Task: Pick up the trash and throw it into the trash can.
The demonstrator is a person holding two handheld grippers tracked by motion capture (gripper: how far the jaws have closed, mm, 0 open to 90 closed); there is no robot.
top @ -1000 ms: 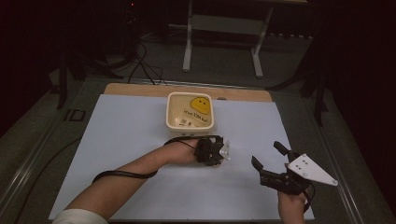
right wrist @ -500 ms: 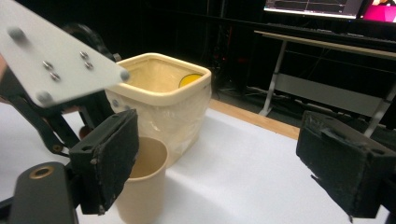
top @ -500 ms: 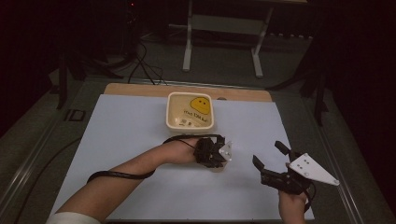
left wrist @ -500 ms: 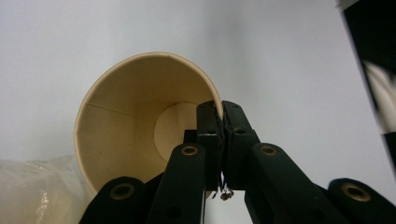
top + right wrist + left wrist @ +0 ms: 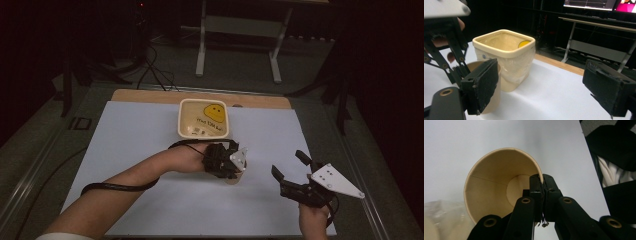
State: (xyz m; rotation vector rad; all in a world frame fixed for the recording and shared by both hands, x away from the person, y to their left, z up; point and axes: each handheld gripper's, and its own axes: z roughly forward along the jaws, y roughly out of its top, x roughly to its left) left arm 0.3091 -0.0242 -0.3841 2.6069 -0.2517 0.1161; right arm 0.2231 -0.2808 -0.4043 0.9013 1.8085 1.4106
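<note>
Left gripper pinching the rim of a paper cup, right gripper idle and open.

High view: the left gripper (image 5: 231, 162) sits over the paper cup (image 5: 234, 178) near the middle of the white bench (image 5: 130, 135), in front of the square tub (image 5: 204, 118) at the far edge; the right gripper (image 5: 291, 167) rests near the right front corner, jaws spread, nothing between them. Left gripper view: the jaws are closed on the cup (image 5: 499, 185) rim, one inside and one outside the wall, the cup's mouth facing the camera. Right gripper view: wide-apart pads (image 5: 482, 82) frame the cup (image 5: 489, 93) and, just behind it, the plastic-wrapped tub (image 5: 505, 57).
</note>
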